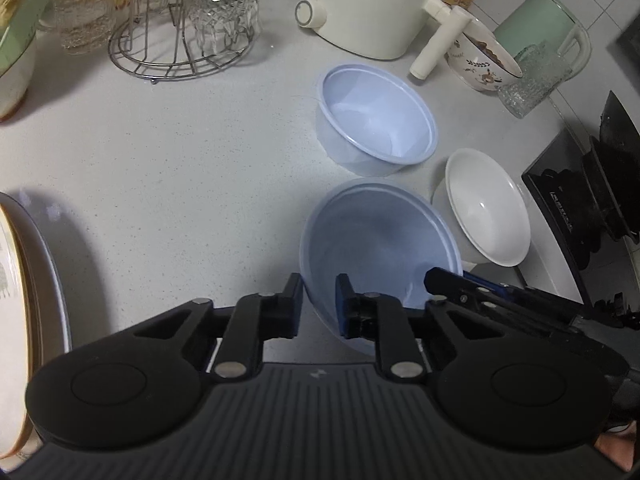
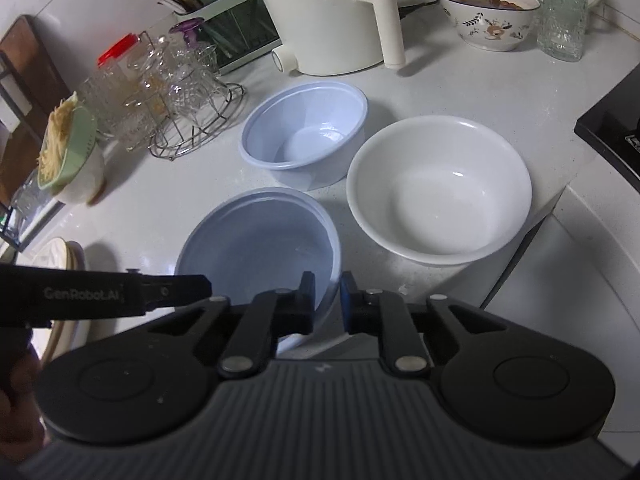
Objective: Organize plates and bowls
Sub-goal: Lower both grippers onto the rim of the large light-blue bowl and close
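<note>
Across the speckled white tabletop we see the big cream cooker at the back, its white handle hanging down toward us. Next in size come the three bowls, clustered near one another. Our white bowl sits upright at the right, close to the tabletop's edge. Just beside it, further back and to the left, stands the deep pale blue bowl, also upright. Nearest us is the shallow blue bowl, and both our tools are on it. Our left tool has its two fingers pinched over the near left rim, one finger outside the wall and one inside, so it grips that bowl. Our right tool clamps the near right rim of the same bowl in the same way. From the left wrist view this bowl looks tipped, though we cannot tell whether its base touches the tabletop.

Smaller things follow. A wire rack of upturned glasses stands at the left, well apart from the bowls. A flowered bowl holding food sits at the back right beside a textured glass. Stacked plates lie at the far left edge.
</note>
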Demonstrator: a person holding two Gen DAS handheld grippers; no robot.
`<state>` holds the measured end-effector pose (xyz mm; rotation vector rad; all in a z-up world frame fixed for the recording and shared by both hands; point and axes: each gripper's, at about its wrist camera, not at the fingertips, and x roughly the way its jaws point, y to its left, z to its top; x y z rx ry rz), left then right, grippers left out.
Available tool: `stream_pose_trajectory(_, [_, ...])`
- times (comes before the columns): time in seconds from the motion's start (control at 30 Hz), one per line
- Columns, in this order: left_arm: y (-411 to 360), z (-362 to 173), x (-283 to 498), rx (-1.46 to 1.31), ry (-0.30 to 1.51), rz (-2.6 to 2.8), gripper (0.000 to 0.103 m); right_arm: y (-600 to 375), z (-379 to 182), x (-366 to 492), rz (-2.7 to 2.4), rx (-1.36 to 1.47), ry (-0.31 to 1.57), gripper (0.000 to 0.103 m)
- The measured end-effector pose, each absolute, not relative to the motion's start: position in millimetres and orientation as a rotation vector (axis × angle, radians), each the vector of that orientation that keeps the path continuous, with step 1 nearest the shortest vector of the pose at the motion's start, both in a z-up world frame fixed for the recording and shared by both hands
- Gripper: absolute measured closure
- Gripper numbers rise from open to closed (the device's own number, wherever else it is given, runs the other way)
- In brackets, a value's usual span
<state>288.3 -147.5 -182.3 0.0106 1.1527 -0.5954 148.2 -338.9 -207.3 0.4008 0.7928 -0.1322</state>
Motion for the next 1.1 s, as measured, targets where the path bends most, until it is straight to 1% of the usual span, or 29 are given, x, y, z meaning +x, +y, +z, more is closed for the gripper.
stream_pose_trajectory(0.03, [-145, -183, 290, -0.001, 1.157, -0.591, 0.089, -340, -208, 148, -0.126, 0.406, 0.793, 0.087])
stream_pose_trajectory(0.13, [-135, -182, 293, -0.043, 1.169, -0.58, 0.089, -339, -207, 149, -0.104, 0.416, 0.794, 0.087])
stream_pose_trajectory(0.4, [-105, -159, 293, -0.078, 1.113, -0.509, 0.089, -322, -193, 156, -0.004, 0.41, 0.775, 0.087])
stream_pose_trajectory(0.57, [-86, -155, 297, -0.087, 1.089, -0.44, 0.089, -307, -185, 170, 0.061, 0.386, 0.77, 0.087])
stream_pose_trajectory(0.87, [-66, -159, 304, -0.087, 1.084, -0.349, 0.089, -282, -184, 195, 0.143, 0.328, 0.798, 0.087])
stream_pose_trajectory(1.1, [-68, -168, 312, -0.063, 1.111, -0.346, 0.089, -279, -193, 207, 0.154, 0.332, 0.837, 0.086])
